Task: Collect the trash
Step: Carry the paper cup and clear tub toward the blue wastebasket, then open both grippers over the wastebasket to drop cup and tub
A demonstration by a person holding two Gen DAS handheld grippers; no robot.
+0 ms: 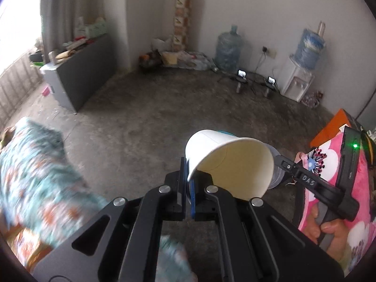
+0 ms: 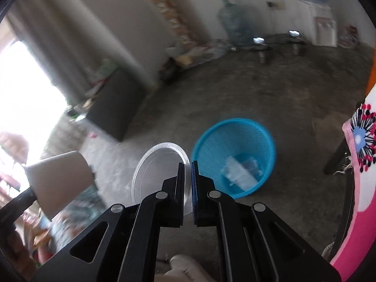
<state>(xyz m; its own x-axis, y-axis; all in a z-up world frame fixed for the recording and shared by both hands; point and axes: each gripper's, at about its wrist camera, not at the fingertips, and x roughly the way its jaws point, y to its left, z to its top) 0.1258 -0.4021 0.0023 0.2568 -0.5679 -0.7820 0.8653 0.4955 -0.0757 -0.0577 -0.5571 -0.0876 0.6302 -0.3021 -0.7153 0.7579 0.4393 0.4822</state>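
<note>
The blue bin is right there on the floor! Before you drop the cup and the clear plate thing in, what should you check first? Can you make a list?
1. Left gripper pinches the paper cup by its rim: ok.
2. Right gripper pinches the clear lid by its edge: ok.
3. Blue bin stands upright with its mouth open: ok.
4. Room left in the bin: ok, only some clear plastic lies at the bottom.
5. Lid is over the bin's mouth: not ok, it hangs to the left of it, over bare floor.
6. Cup is over the bin's mouth: cannot tell, the cup hides the bin in the left wrist view.
</note>
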